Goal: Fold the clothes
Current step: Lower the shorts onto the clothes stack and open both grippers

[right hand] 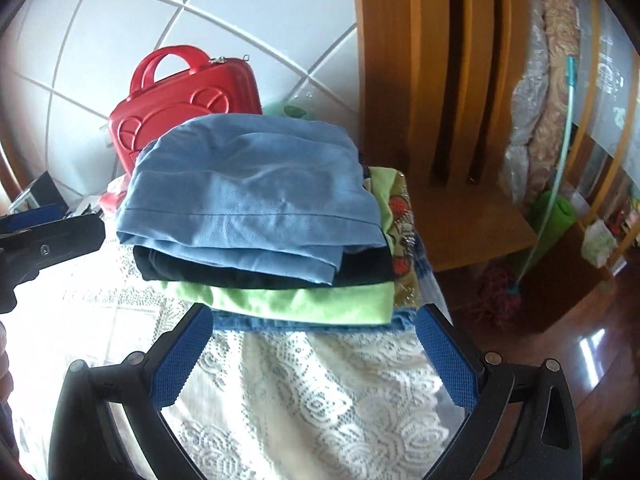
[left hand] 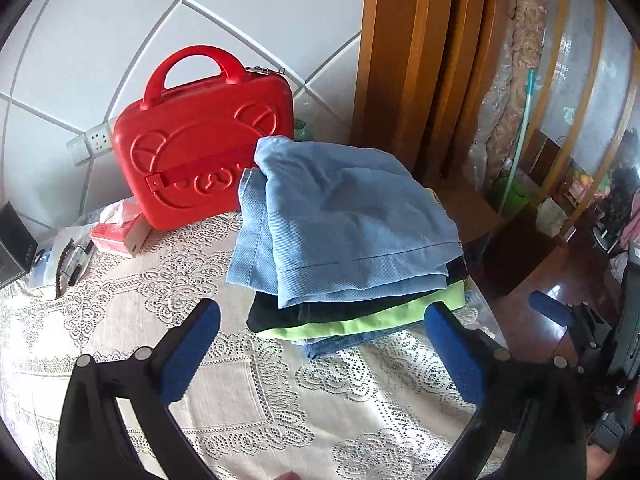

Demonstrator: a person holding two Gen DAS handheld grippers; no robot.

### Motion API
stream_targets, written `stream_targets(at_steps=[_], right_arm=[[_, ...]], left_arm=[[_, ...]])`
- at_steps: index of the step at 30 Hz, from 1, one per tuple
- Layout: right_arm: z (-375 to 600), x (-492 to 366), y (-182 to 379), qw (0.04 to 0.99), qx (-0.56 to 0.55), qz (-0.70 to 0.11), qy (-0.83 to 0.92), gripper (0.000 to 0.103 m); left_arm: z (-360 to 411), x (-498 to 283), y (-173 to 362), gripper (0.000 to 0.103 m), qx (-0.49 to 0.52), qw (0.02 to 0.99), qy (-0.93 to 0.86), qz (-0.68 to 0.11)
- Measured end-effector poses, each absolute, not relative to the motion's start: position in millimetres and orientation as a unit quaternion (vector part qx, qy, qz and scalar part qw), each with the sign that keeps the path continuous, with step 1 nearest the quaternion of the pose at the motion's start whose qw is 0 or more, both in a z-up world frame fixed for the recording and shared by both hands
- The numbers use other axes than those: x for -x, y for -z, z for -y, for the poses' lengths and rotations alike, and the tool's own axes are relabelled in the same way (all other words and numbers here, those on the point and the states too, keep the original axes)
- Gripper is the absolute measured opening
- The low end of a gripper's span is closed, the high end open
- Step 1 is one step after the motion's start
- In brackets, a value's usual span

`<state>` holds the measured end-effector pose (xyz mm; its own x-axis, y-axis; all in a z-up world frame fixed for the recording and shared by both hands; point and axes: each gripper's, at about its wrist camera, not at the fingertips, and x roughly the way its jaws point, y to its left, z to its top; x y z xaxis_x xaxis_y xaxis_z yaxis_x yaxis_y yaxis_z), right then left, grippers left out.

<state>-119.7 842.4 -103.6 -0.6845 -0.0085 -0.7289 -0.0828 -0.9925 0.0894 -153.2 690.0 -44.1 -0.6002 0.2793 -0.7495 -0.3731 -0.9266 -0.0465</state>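
A stack of folded clothes lies on the lace tablecloth near the table's right edge. A folded light blue garment is on top, over a black piece, a lime green piece and denim at the bottom. My left gripper stands open just in front of the stack, nothing between its blue pads. My right gripper is open wide too, its fingertips level with the stack's front edge and holding nothing. In the right wrist view the left gripper's black finger shows at the left.
A red hard case with a handle stands behind the stack by the tiled wall. A tissue box, beads and a black box lie at the left. Wooden furniture, a mop and dark floor are on the right.
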Motion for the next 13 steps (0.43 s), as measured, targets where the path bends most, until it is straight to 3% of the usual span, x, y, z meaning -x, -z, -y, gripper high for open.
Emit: stream_targets(at_steps=[13], right_arm=[[-844.6,97.3,98.8,0.032,0.397,-0.079,-0.914,0.102]], left_arm=[[-691.3,137.6,38.7,0.103,0.405,0.186,-0.892,-0.071]])
